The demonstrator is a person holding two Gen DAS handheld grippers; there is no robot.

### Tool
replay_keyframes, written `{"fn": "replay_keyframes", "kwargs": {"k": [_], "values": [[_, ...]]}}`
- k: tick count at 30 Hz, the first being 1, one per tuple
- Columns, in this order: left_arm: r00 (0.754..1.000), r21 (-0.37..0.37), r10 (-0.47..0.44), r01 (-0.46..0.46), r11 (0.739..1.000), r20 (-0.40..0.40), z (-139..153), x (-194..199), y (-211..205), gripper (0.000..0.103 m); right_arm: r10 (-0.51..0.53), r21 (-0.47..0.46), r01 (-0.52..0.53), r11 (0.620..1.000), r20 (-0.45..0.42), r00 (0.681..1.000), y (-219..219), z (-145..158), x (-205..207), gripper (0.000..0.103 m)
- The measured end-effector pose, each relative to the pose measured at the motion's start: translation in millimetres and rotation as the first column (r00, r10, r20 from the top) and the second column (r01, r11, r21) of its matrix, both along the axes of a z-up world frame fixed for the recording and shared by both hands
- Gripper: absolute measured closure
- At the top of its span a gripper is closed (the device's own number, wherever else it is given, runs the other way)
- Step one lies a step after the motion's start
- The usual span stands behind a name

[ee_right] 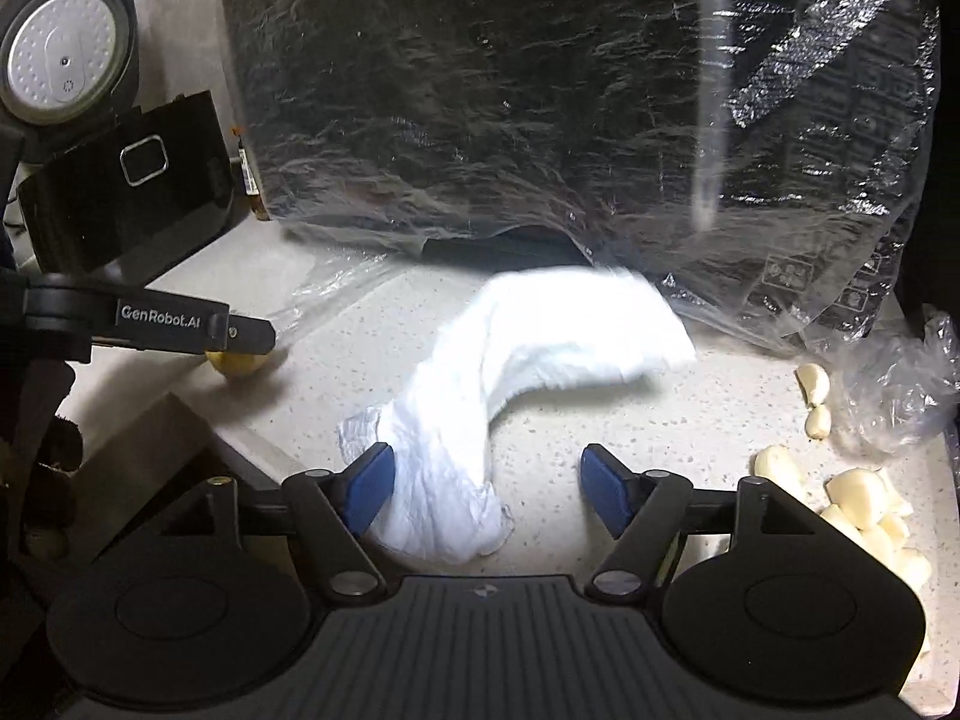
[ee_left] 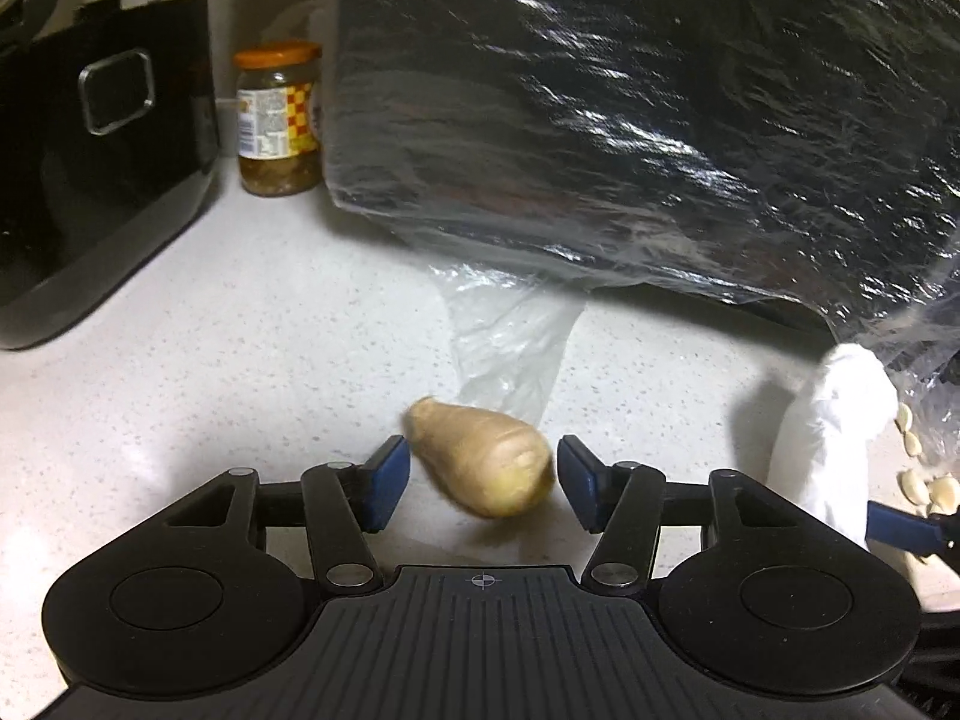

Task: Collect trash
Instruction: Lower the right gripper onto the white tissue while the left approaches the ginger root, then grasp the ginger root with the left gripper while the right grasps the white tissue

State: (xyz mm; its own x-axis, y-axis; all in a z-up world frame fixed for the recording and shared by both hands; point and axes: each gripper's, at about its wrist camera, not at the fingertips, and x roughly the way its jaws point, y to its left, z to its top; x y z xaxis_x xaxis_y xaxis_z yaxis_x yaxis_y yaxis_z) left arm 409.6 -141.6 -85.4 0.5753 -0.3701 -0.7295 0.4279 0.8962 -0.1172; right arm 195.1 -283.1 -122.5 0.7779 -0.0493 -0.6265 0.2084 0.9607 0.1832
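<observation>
Left gripper [ee_left: 483, 486]: jaws apart around ginger piece [ee_left: 480, 461], pads not pressing.
Right gripper [ee_right: 486, 486]: jaws apart, crumpled white tissue [ee_right: 510, 372] between them, near countertop [ee_right: 372, 324] front edge.
Risk: ginger rolls free on closing; tissue tail slips out.

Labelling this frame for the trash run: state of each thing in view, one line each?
left gripper: open, ginger piece between the jaws, pads not pressing
ginger piece: lying on the counter
right gripper: open, tissue between the jaws
white tissue: crumpled, lying on the counter
jar: upright, lid on
rice cooker: lid open
garlic cloves: peeled, loose on the counter
</observation>
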Motion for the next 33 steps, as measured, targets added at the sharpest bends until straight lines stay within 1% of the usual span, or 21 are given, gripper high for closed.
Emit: {"fn": "replay_keyframes", "kwargs": {"k": [2,5,8,11,14,15,17,19,23,24,26,28,29,31,33], "values": [[1.0,0.008,-0.021,0.021,1.0,0.02,-1.1,1.0,-7.3,0.042,0.006,-0.003,-0.006,1.0,-0.006,1.0,1.6,-1.4,1.8,0.031],[0.997,-0.002,-0.067,0.067,0.998,0.037,-0.6,1.1,-16.3,0.042,0.015,-0.015,-0.015,1.0,-0.004,1.0,4.6,-2.2,1.7,0.026],[0.995,-0.011,-0.089,0.09,0.996,0.05,0.9,1.0,-21.2,0.042,0.028,-0.022,-0.028,0.999,-0.004,1.0,6.4,-2.9,2.1,0.021],[0.996,0.003,-0.08,0.08,0.997,0.033,-1.6,3.0,-21.0,0.042,0.036,-0.023,-0.036,0.999,-0.004,0.999,8.6,-3.4,2.9,0.017],[0.998,0.028,-0.065,0.065,0.998,0.009,-6.7,5.2,-19.3,0.042,0.042,-0.005,-0.042,0.999,0.0,0.999,8.1,-4.4,4.5,0.013],[0.998,0.024,-0.066,0.066,0.998,0.011,-6.8,4.7,-17.8,0.043,0.045,0.002,-0.045,0.999,0.001,0.999,7.8,-4.4,4.4,0.011],[0.998,0.023,-0.069,0.068,0.997,0.006,-6.5,4.0,-16.8,0.043,0.055,0.015,-0.055,0.998,0.0,0.999,8.8,-5.0,4.2,0.004],[0.997,0.023,-0.072,0.072,0.997,0.006,-6.3,3.1,-16.2,0.043,0.063,0.019,-0.063,0.998,-0.003,0.998,10.1,-5.6,5.3,0.001],[0.997,-0.001,-0.083,0.083,0.997,0.01,-7.3,2.6,-11.8,0.043,0.052,0.043,-0.052,0.998,-0.007,0.999,7.5,-4.5,8.2,0.0],[0.996,-0.005,-0.087,0.087,0.996,0.007,-7.0,3.3,-11.2,0.044,0.051,0.052,-0.051,0.997,-0.01,0.999,6.0,-4.0,8.3,0.0],[0.998,0.013,-0.057,0.057,0.998,0.007,-5.7,4.4,-10.0,0.061,0.069,0.061,-0.067,0.996,-0.022,0.997,4.5,-2.6,9.7,0.0],[0.999,0.003,-0.035,0.035,0.999,-0.011,-4.4,6.8,-8.7,0.06,0.106,0.064,-0.104,0.993,-0.037,0.994,2.0,-0.7,11.0,0.001],[0.999,0.002,-0.032,0.032,0.999,-0.018,-3.6,6.9,-9.0,0.06,0.099,0.077,-0.096,0.992,-0.032,0.995,-1.2,0.6,9.1,0.004],[0.999,0.008,-0.028,0.028,1.0,-0.022,-2.8,5.1,-10.9,0.06,0.075,0.087,-0.074,0.993,0.001,0.997,-5.4,6.2,1.6,0.006],[0.999,-0.002,-0.022,0.022,1.0,-0.023,-2.8,3.1,-11.4,0.06,0.058,0.014,-0.059,0.998,0.063,0.996,-3.5,18.4,-7.4,0.006]]}}
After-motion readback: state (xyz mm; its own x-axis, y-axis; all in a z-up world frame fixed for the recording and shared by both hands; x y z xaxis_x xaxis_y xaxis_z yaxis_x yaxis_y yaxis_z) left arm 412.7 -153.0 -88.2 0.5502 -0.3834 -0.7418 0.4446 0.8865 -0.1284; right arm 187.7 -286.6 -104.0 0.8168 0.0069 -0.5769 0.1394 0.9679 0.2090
